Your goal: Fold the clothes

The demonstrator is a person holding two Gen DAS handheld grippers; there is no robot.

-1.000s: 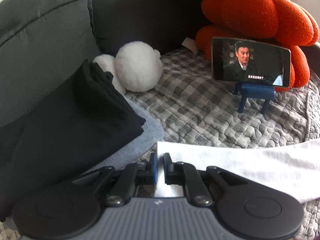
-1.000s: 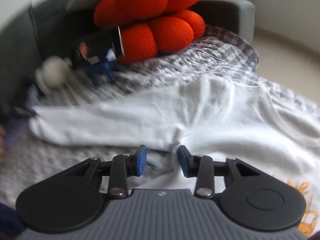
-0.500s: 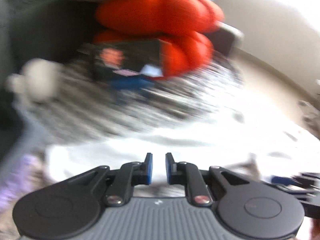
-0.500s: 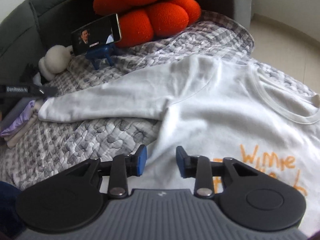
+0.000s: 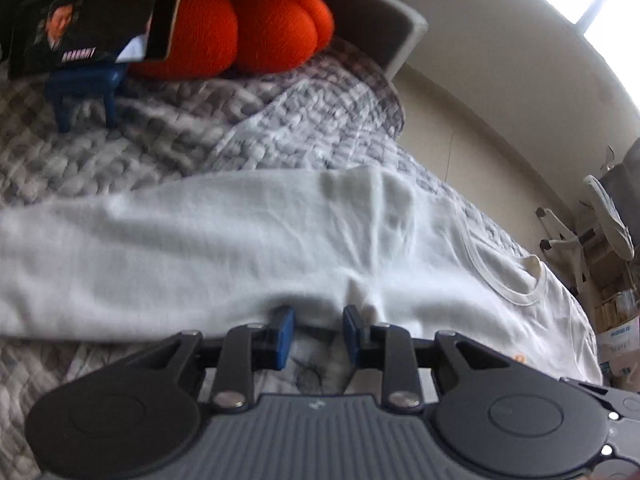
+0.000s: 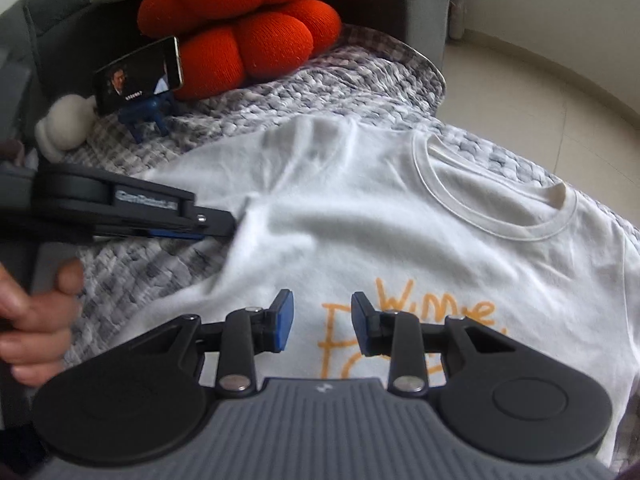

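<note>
A white long-sleeved shirt (image 5: 240,240) (image 6: 360,220) with orange lettering lies flat on the quilt, its sleeve stretched out to the left. My left gripper (image 5: 318,332) (image 6: 224,230) is at the lower edge of the armpit, where the sleeve meets the body. Its jaws are opening; a little cloth edge and quilt show between them, and the pads press on nothing. My right gripper (image 6: 322,322) hangs open just above the chest print, with nothing held between its fingers.
A phone on a blue stand (image 5: 92,28) (image 6: 138,76) stands at the back, in front of an orange cushion (image 5: 260,32) (image 6: 248,12). A white plush (image 6: 64,128) lies far left. The grey checked quilt (image 5: 160,136) ends at the sofa's right edge, with floor beyond. A hand (image 6: 36,320) grips the left handle.
My left gripper let go of the sleeve's cuff, swung right along the sleeve to the armpit, and its jaws widened. My right gripper drifted a little further over the chest print.
</note>
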